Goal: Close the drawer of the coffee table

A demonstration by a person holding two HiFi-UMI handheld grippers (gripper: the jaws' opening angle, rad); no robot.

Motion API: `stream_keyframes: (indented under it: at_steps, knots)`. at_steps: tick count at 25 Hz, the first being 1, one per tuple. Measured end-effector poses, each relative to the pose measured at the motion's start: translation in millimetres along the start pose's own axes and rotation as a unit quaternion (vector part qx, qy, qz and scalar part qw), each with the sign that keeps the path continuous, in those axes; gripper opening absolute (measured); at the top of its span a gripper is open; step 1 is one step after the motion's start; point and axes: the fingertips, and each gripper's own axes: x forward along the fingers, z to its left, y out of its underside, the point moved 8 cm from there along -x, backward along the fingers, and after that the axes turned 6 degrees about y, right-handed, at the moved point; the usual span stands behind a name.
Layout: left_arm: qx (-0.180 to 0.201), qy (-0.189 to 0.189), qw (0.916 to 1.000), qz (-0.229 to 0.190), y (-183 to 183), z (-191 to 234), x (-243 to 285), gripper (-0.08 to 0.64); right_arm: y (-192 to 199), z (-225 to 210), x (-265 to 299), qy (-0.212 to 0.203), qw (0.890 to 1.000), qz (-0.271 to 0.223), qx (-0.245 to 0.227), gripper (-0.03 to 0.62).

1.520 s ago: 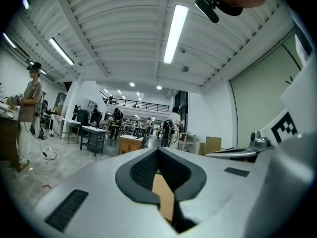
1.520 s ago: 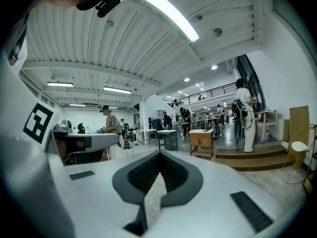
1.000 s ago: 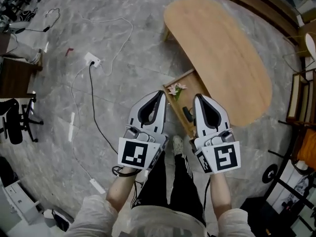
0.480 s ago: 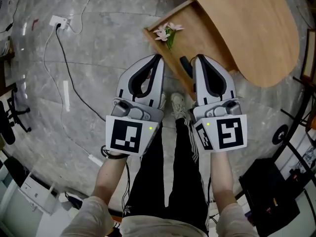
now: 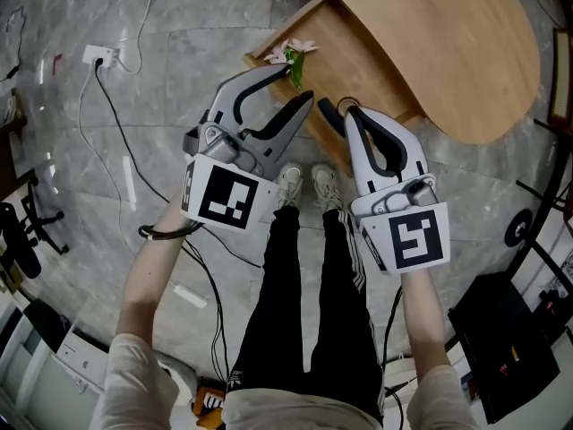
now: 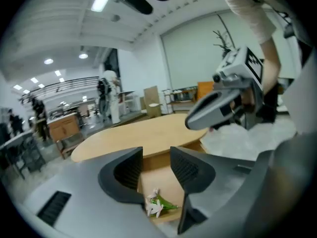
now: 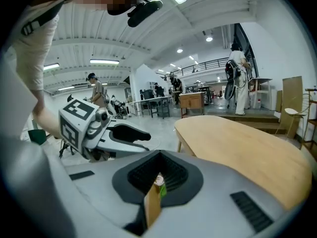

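Note:
The oval wooden coffee table (image 5: 448,43) has its drawer (image 5: 340,56) pulled out toward me, with a white flower sprig (image 5: 291,50) lying in it. My left gripper (image 5: 300,86) is rolled on its side over the drawer's front. Its jaws have just been opening and stand apart with nothing pressed between them. In the left gripper view the drawer bottom (image 6: 158,182) and the flower (image 6: 157,206) show through the left gripper (image 6: 156,165). My right gripper (image 5: 347,110) hovers shut at the drawer's front, to the right. In the right gripper view the right gripper (image 7: 158,155) frames the drawer's edge (image 7: 152,205).
A small dark object (image 5: 328,111) lies in the drawer by my right gripper. My shoes (image 5: 304,184) stand just before the drawer. A power strip (image 5: 98,58) and cables trail over the stone floor at the left. A black case (image 5: 510,330) sits at the lower right.
Both grippers have dropped down close to the drawer front. The left one has rolled onto its side and opened its jaws. The right one stays shut.

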Motion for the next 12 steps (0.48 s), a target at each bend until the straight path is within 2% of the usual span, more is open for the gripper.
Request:
stream_keyframes:
  at_steps: [1, 2, 3, 4, 5, 8, 10, 12]
  knots:
    - [0.042, 0.038, 0.9981, 0.023, 6, -3, 7, 0.165, 3, -2, -2, -0.001, 1.0, 0.007, -0.003, 0.006]
    - [0.084, 0.076, 0.9924, 0.046, 14, -8, 15, 0.185, 7, -4, -4, -0.002, 1.0, 0.013, -0.006, 0.006]
    - [0.127, 0.116, 0.9827, 0.068, 22, -14, 22, 0.196, 11, -6, -5, -0.004, 1.0, 0.018, -0.008, 0.006]
    - [0.169, 0.155, 0.969, 0.091, 32, -22, 30, 0.201, 15, -7, -6, -0.005, 1.0, 0.019, -0.01, 0.006]
    - [0.208, 0.194, 0.9519, 0.114, 43, -31, 37, 0.202, 19, -8, -7, -0.005, 1.0, 0.018, -0.01, 0.006]
    - [0.309, 0.28, 0.8906, 0.18, 77, -55, 53, 0.202, 32, -7, -10, -0.011, 1.0, 0.025, -0.01, 0.006]
    - [0.357, 0.314, 0.8521, 0.218, 99, -68, 61, 0.202, 41, -5, -13, -0.016, 0.999, 0.036, -0.008, 0.006]
    - [0.384, 0.341, 0.8195, 0.254, 120, -77, 68, 0.202, 48, -3, -15, -0.022, 0.999, 0.045, -0.004, 0.006]
